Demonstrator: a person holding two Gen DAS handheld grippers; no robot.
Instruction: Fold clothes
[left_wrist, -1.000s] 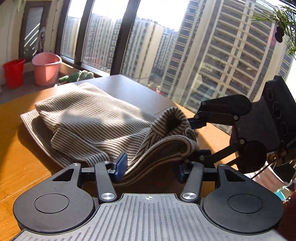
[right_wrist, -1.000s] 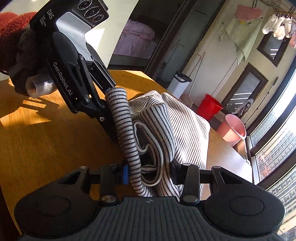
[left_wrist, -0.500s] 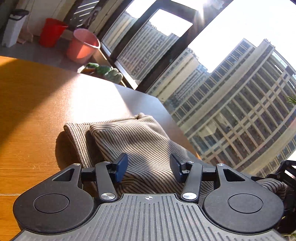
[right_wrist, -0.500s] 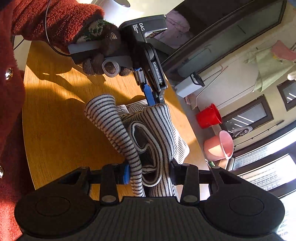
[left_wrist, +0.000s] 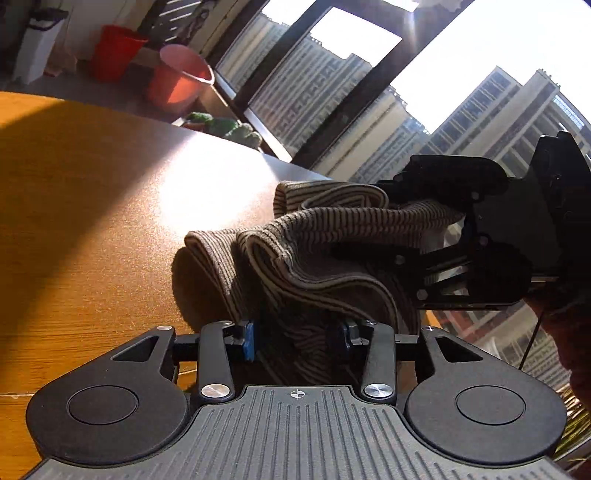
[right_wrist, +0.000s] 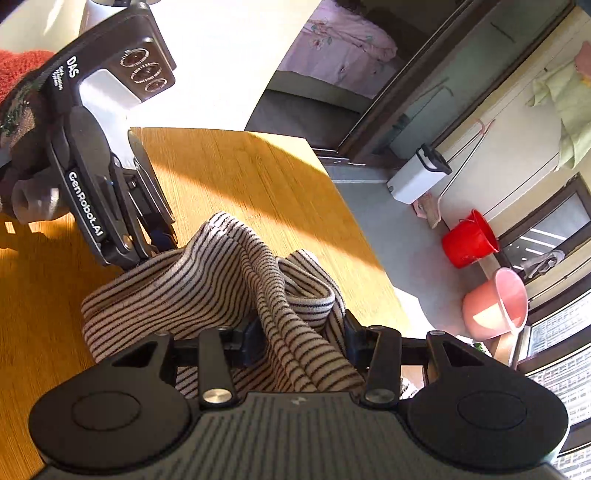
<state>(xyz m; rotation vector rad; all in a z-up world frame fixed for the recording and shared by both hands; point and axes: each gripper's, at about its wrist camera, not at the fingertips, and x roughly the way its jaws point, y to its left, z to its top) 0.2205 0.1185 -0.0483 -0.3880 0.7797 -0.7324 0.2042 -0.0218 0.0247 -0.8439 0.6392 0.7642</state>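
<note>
I see a wooden table (left_wrist: 74, 221), and on the floor behind it a red bucket (right_wrist: 467, 240) near a pink bucket (right_wrist: 496, 304), a white bin (right_wrist: 417, 181) by the wall, a green plant (left_wrist: 225, 127) at the window, and tall buildings (left_wrist: 443, 140) outside.

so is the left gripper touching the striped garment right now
Touching. The right wrist view shows the left gripper pinching the striped garment at its edge.

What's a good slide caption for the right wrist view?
Both grippers, right and left, pinch a bunched striped garment over a sunlit wooden table.
</note>
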